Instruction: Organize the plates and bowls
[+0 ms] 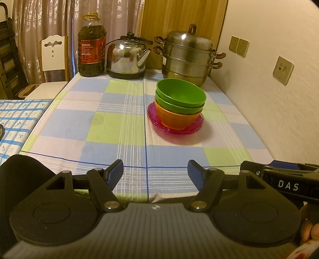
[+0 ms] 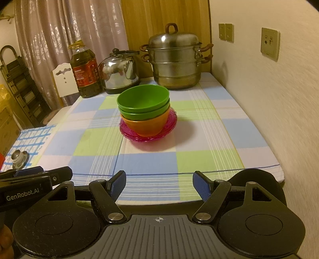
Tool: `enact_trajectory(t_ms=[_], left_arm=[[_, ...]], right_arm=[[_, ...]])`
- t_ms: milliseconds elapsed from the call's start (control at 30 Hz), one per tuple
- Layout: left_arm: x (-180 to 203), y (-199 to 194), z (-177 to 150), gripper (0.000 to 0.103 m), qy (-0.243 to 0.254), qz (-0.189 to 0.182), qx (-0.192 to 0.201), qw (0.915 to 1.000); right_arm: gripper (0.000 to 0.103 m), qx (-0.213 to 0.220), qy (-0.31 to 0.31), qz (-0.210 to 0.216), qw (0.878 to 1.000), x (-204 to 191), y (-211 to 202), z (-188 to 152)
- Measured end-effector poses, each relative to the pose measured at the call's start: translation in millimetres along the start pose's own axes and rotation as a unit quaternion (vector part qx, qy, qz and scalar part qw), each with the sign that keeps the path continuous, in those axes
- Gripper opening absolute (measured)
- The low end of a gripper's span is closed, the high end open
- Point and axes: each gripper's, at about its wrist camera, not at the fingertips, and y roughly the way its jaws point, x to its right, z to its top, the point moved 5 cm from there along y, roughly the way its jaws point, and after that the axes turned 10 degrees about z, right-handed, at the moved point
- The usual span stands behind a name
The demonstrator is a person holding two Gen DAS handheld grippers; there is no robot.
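Both the left gripper (image 1: 155, 171) and right gripper (image 2: 159, 182) gape wide, empty; the bowls (image 1: 180, 103) sit well ahead, untouched.

From my feed I see a table under a checked cloth (image 1: 111, 123) set against a cream wall with 3 socket plates (image 1: 283, 70), a wooden panel (image 1: 179, 16) and patterned curtains (image 1: 49, 22) behind, a white chair (image 1: 53, 53) at left, all in dim warm light.
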Motion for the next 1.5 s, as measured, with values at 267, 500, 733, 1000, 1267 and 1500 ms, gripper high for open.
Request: enact_trajectory(t_ms=[267,500,733,1000,1267,1500], left_arm=[[0.9,1.5,-1.3,0.069,0.001,-0.001,-0.001,1.0000],[0.7,1.5,-1.6,0.069,0.001,-0.001,-0.001,1.0000],[1.3,2.2,-2.5,0.069,0.001,-0.002,-0.002,1.0000],[1.4,2.3,-2.5,0.069,0.002,-0.002,-0.002,1.0000],[1.9,2.4,-2.9,0.069,0.003,-0.002,-0.002,1.0000],[2.5,2.5,-2.8,0.069,0.003,-0.002,-0.002,1.0000]], right_arm=[[0.074,0.000,0.002,0.000,1.000,0.3,0.5,-1.4],[0.074,0.000,0.002,-0.001,1.000,0.2,0.5,-1.5],[0.074,-0.001,0.003,0.000,1.000,0.8,1.5,-2.1],[0.074,-0.001,0.003,0.000,1.000,0.9,1.5,-1.9],[0.074,-0.001,0.004,0.000,1.000,1.9,1.9,-2.0],[0.074,-0.001,0.005,0.000,1.000,2.2,2.4,-2.6]])
